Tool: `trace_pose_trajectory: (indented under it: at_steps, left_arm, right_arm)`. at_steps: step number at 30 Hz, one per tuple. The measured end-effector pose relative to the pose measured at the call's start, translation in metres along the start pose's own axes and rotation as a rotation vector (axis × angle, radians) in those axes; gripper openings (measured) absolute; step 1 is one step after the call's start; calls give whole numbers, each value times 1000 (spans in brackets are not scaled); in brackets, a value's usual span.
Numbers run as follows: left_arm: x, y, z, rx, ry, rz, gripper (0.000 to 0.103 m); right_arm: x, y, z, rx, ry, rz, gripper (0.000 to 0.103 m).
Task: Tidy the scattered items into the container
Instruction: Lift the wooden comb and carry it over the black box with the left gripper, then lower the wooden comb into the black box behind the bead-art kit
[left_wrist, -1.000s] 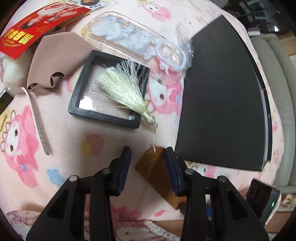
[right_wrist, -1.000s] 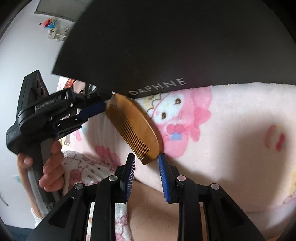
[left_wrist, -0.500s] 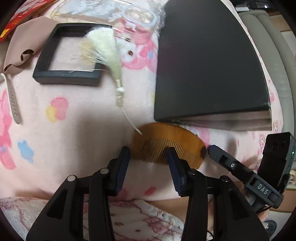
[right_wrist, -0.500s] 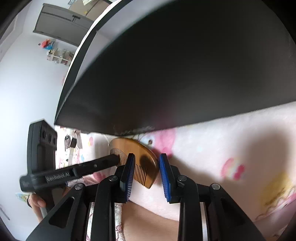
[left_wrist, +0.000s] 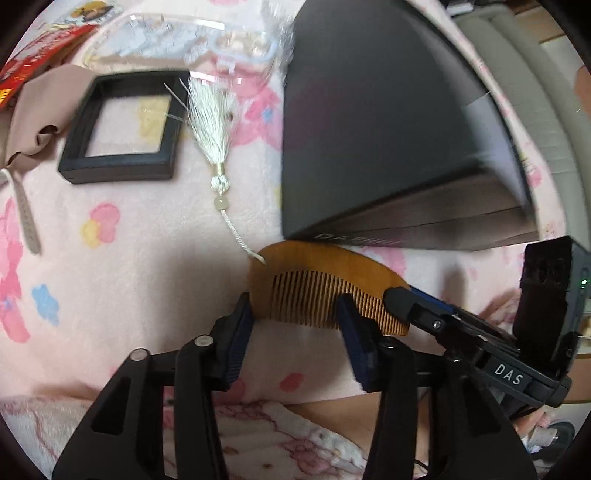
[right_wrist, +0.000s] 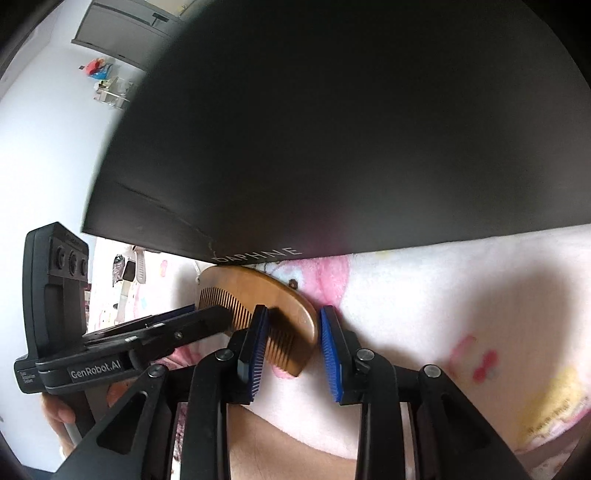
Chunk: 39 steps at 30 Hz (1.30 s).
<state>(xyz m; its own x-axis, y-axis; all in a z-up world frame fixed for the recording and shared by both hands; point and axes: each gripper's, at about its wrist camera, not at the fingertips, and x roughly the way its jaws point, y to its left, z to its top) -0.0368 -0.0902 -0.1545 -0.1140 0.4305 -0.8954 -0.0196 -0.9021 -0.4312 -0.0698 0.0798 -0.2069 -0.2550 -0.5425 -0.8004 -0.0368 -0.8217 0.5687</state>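
Observation:
A brown wooden comb (left_wrist: 325, 284) lies on the pink cartoon blanket (left_wrist: 129, 266), against the near edge of the black DAPHNE box (left_wrist: 376, 122). A cord runs from the comb to a white tassel (left_wrist: 212, 118). My left gripper (left_wrist: 295, 325) is open, its blue pads on either side of the comb's teeth. My right gripper (right_wrist: 291, 339) is open around the comb's (right_wrist: 266, 302) other end, and it shows in the left wrist view (left_wrist: 417, 306). The left gripper shows in the right wrist view (right_wrist: 207, 317) at the comb's far end.
A black square frame (left_wrist: 118, 125), a clear plastic case (left_wrist: 173, 40), beige cloth (left_wrist: 40, 103), a red packet (left_wrist: 33, 62) and a pale strap (left_wrist: 26, 218) lie on the blanket left of the box. The box (right_wrist: 332, 129) fills the right wrist view.
Both grippers have closed in on the comb from opposite ends. The comb has turned so that its teeth face my left gripper, and the tassel has dragged toward the box.

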Motion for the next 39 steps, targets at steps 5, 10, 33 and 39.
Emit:
trace_pose_trajectory:
  at_steps: [5,10,33,39]
  left_arm:
    - [-34,-11,-18,-8,-74,-71,42]
    - [-82,-35,1,10,-174,-118,42]
    - [-69,-141,212,120,-263,-138,43]
    - [-5,-119,228,52,-139,-138,43]
  right_arm:
    - [-40,14,-2,-77,-46,-15,26]
    - [-87,21,0,-98,-113,43,25]
    - [-187,6,193,-201,-358,-34,25]
    - [-141,-32,206,-149,-249,-66,25]
